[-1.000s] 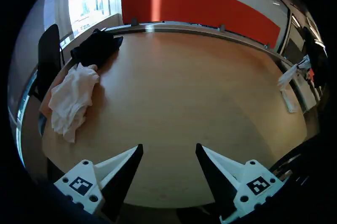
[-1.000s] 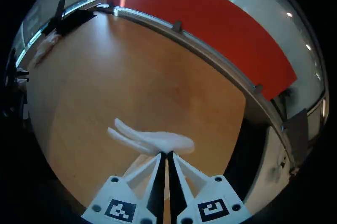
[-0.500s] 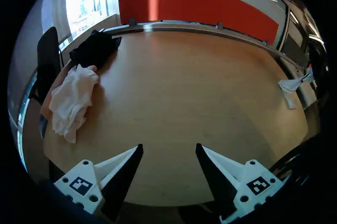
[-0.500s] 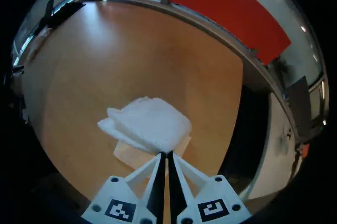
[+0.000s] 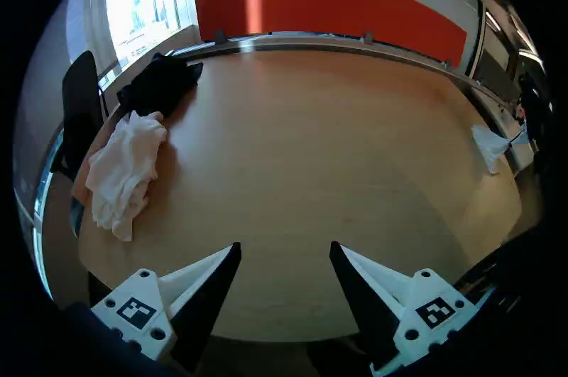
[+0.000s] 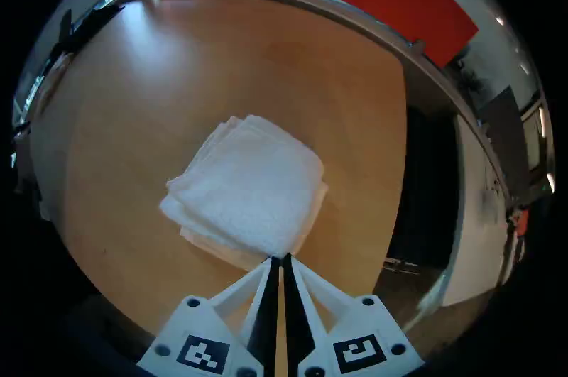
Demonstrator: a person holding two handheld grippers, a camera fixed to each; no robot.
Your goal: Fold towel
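A folded white towel (image 6: pixel 248 189) hangs in front of my right gripper (image 6: pixel 279 260), whose fingers are shut on its near corner. Its layered edges show along the left and bottom sides. Beneath it lies the round wooden table (image 6: pixel 177 72). In the left gripper view the same towel (image 5: pixel 491 147) appears small, held up at the table's far right edge. My left gripper (image 5: pixel 284 249) stands open above the near edge of the table (image 5: pixel 312 164), with nothing between its fingers.
A heap of crumpled white cloths (image 5: pixel 124 164) lies at the table's left edge, with a black garment (image 5: pixel 160 82) behind it. A dark chair (image 5: pixel 79 104) stands to the left. A red partition (image 5: pixel 326 11) runs along the far side.
My right gripper has tipped downward with the towel, which now shows its broad face instead of its edge. In the left gripper view the towel has sunk toward the table. My left gripper barely moved.
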